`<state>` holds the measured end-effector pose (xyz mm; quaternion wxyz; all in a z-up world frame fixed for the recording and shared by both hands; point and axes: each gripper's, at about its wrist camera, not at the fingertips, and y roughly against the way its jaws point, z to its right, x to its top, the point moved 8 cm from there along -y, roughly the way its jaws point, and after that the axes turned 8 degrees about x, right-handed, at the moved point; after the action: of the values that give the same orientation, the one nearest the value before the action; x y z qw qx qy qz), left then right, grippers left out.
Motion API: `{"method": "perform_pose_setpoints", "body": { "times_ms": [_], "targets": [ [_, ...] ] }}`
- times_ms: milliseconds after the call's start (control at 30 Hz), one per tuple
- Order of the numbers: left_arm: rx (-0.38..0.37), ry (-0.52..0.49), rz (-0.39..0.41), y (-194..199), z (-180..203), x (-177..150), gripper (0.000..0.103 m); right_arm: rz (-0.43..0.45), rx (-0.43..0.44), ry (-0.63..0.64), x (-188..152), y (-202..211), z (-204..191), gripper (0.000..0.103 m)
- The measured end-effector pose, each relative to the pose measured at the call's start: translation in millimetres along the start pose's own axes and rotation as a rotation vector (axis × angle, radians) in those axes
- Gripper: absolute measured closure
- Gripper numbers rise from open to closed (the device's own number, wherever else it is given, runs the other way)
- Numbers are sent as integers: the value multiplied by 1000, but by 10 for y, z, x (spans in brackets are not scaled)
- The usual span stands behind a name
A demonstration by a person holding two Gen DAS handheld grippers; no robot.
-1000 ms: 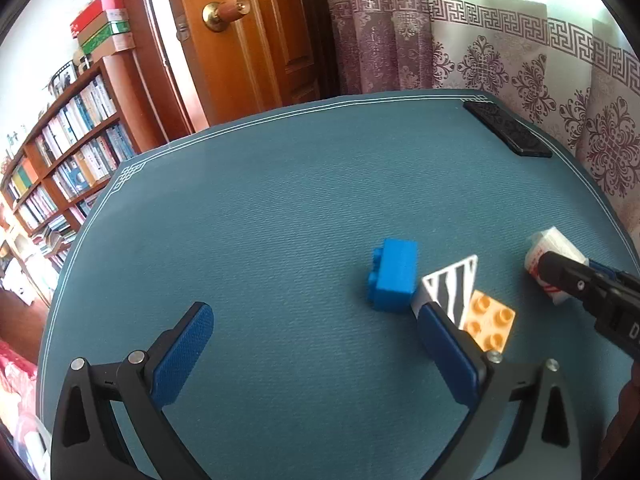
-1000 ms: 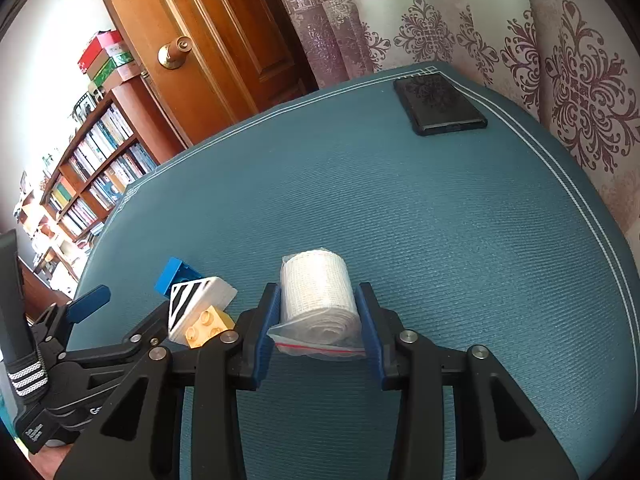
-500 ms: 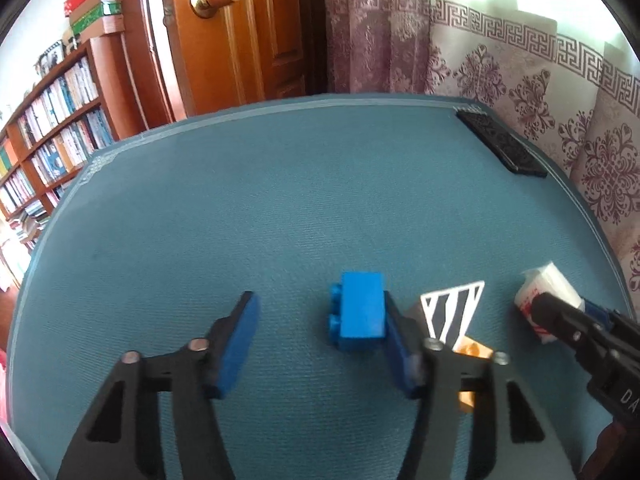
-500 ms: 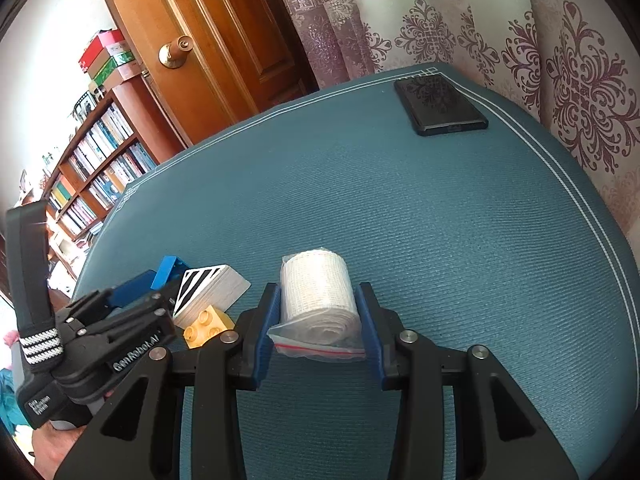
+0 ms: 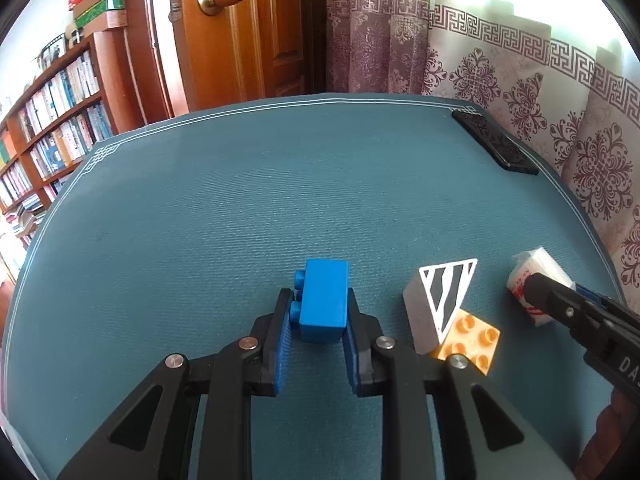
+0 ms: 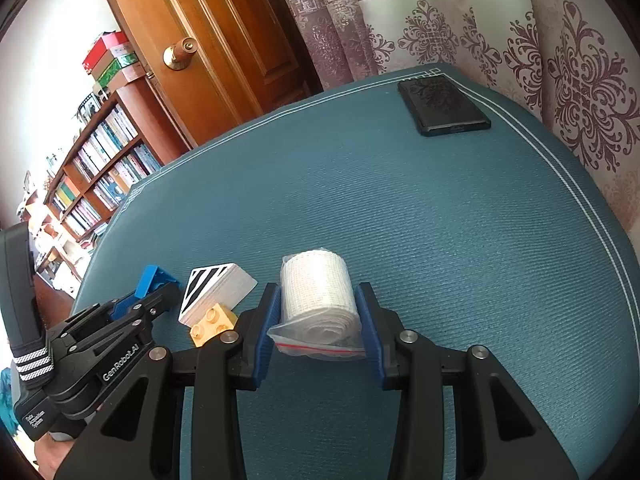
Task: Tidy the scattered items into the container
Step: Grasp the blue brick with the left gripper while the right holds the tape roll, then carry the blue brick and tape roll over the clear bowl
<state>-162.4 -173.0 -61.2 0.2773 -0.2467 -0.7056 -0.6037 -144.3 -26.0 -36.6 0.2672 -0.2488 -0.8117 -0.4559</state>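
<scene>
My left gripper (image 5: 316, 312) is shut on a blue toy brick (image 5: 323, 300) that rests on the teal table mat (image 5: 240, 208). Just right of it lie a zebra-striped wedge block (image 5: 440, 300) and an orange studded brick (image 5: 472, 340), touching each other. My right gripper (image 6: 318, 312) is shut on a white gauze roll in a clear bag (image 6: 318, 300). In the right wrist view the striped wedge (image 6: 216, 288), the orange brick (image 6: 212, 322) and the left gripper (image 6: 148, 296) sit to the left. No container shows in either view.
A black patterned case (image 6: 444, 108) lies at the far right corner of the mat, also seen as the black case (image 5: 496, 146) in the left wrist view. Curtains hang behind the table. A wooden door and a bookshelf stand to the left.
My left gripper slid right over the blue brick and its fingers shut on it. The right gripper kept still, holding the gauze roll.
</scene>
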Motion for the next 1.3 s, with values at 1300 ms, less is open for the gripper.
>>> {"method": "perform_pose_setpoints", "body": {
  "times_ms": [1300],
  "targets": [
    [212, 194, 115, 993, -1250, -553, 77, -25, 156, 140, -347, 156, -828, 62]
  ]
}}
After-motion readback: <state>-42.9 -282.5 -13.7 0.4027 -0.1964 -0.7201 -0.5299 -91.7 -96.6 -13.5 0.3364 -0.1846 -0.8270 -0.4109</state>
